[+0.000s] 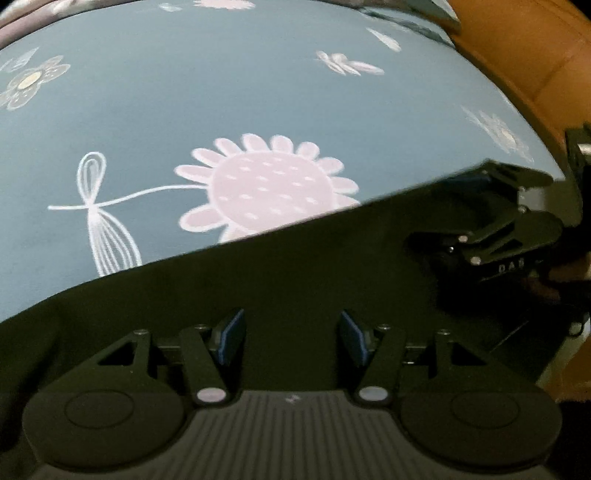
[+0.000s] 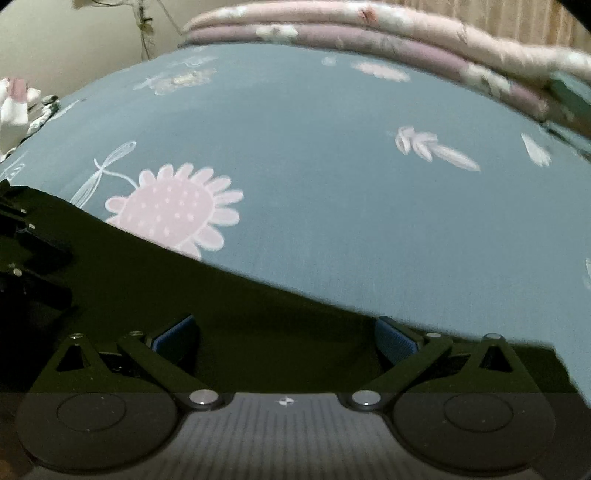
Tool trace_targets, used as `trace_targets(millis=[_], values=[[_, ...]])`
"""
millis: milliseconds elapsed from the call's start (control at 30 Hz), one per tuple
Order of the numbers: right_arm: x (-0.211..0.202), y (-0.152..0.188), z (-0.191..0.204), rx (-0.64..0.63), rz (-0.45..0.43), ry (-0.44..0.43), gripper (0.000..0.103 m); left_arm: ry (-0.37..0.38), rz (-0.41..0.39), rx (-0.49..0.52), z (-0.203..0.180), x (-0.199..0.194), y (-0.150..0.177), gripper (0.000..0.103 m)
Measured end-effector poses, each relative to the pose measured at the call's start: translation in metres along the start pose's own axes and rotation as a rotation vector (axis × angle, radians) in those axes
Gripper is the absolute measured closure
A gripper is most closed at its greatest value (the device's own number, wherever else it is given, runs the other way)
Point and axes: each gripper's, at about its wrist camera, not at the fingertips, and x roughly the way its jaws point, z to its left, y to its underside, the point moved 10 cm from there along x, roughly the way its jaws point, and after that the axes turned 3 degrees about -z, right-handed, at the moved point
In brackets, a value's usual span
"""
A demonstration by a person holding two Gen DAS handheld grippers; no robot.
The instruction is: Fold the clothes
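Both tools stood released over a black garment (image 1: 295,266): the left tool (image 1: 291,338) with its blue pads apart and nothing between them, the right tool (image 2: 284,338) spread wider, also empty. That garment lay flat on a bed sheet (image 2: 332,192), blue-grey with pink flowers. Beyond the garment, folded pink quilts (image 2: 369,33) lined the sheet's far edge, before a pale wall (image 2: 74,33).

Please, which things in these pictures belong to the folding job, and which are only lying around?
For the job:
- dark garment
- left gripper, open
- right gripper, open

Only lying about:
- flowered blue sheet
- pink quilt
- brown headboard
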Motion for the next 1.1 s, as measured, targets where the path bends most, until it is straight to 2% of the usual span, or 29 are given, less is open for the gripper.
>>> trace_targets(millis=[133, 200, 300, 400, 467, 600, 733, 800, 867, 1000, 1100], values=[[-0.005, -0.011, -0.007, 0.004, 0.002, -0.004, 0.000, -0.079, -0.032, -0.052, 0.012, -0.005, -0.010, 0.048], [-0.020, -0.016, -0.008, 0.012, -0.009, -0.010, 0.000, -0.069, -0.056, -0.056, 0.010, -0.014, -0.015, 0.047], [-0.038, -0.012, 0.008, 0.008, 0.000, -0.086, 0.000, -0.033, -0.063, -0.051, 0.002, -0.025, -0.012, 0.045], [-0.033, -0.002, 0.033, 0.016, 0.032, -0.191, 0.000, -0.035, -0.046, -0.084, 0.005, -0.021, -0.004, 0.045], [-0.017, 0.003, 0.044, -0.004, 0.056, -0.197, 0.000, -0.036, -0.031, -0.133, 0.011, -0.016, 0.003, 0.045], [0.004, -0.006, 0.047, -0.031, 0.015, -0.162, 0.000, -0.005, -0.061, -0.212, 0.022, -0.014, 0.003, 0.043], [0.013, -0.017, 0.042, -0.050, 0.011, -0.126, 0.000, -0.018, -0.077, -0.231, 0.027, -0.014, -0.005, 0.044], [0.003, -0.022, 0.033, -0.014, 0.002, -0.114, 0.000, -0.046, -0.083, -0.212, 0.025, -0.017, -0.008, 0.046], [-0.014, -0.024, 0.023, 0.018, -0.009, -0.103, 0.000, -0.042, -0.095, -0.197, 0.020, -0.022, -0.010, 0.045], [-0.057, -0.003, -0.012, 0.075, -0.020, 0.007, 0.000, -0.024, -0.121, -0.164, 0.007, -0.032, -0.011, 0.044], [-0.059, 0.023, -0.046, 0.125, 0.025, 0.111, 0.000, -0.029, -0.105, -0.155, 0.004, -0.025, -0.006, 0.044]])
